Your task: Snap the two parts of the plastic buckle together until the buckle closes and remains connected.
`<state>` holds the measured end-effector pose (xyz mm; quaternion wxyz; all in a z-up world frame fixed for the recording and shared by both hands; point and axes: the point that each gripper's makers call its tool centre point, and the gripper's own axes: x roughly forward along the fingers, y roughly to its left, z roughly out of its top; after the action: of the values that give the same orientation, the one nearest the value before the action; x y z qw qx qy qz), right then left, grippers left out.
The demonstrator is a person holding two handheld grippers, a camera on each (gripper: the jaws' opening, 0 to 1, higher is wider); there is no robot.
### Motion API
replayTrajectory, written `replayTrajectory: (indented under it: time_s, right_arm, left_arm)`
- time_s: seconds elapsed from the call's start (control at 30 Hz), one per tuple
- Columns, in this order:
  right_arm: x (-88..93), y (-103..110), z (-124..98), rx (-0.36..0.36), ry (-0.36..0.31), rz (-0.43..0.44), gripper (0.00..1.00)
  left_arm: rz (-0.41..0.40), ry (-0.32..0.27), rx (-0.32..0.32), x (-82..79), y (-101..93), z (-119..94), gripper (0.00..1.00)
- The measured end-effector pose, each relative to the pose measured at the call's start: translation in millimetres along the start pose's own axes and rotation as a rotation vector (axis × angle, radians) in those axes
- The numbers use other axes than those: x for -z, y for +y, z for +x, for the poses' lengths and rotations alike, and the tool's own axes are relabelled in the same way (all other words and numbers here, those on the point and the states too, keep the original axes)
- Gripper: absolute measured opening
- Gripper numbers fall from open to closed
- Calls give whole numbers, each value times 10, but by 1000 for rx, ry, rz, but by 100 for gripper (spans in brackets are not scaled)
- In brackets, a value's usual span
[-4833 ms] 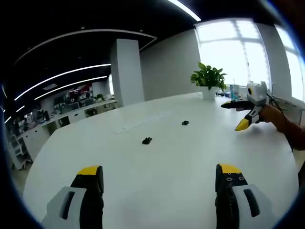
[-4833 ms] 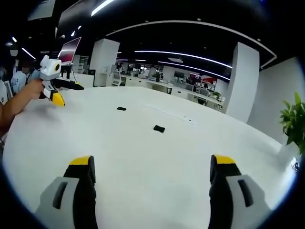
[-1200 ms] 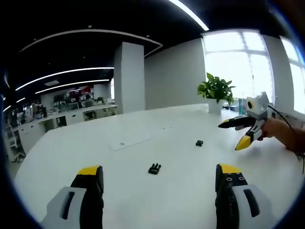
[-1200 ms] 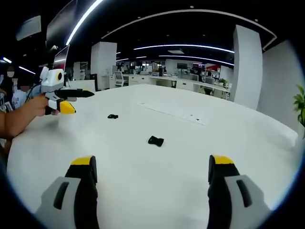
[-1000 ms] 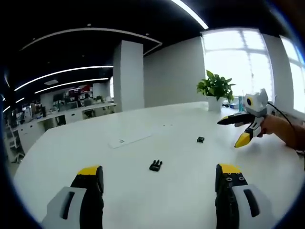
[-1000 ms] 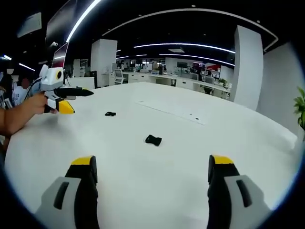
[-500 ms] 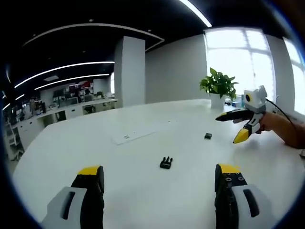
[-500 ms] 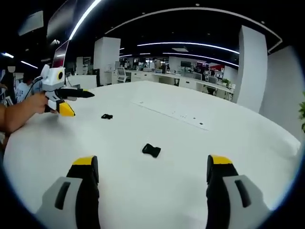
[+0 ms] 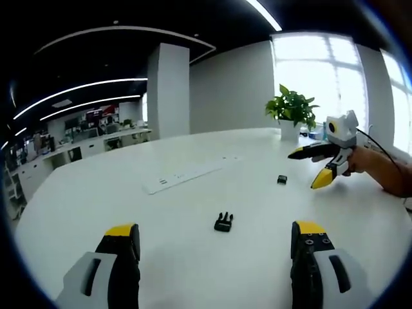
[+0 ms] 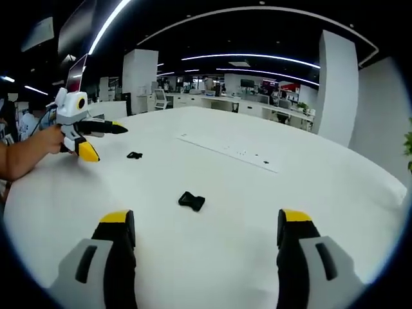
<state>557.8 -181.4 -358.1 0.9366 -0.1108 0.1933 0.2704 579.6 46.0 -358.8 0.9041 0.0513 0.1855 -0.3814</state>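
Both tools wide open, empty, left tool, right tool

The white table lies bare around the pronged buckle part and the socket buckle part, which sit well apart. A flush power strip runs behind them, and a potted plant stands at the far edge.
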Motion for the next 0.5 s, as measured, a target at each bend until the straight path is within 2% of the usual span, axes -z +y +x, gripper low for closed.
replayTrajectory:
  time_s: [0.23,0.5]
  right_arm:
    - [-91,-33,113,-4,-6,18,90]
    - [-179,-69,158,-5,-13,21,89]
  left_arm:
    - [1,-25,4,-225,2,125,99]
    - [5,-14,46,-262,-43,235,98]
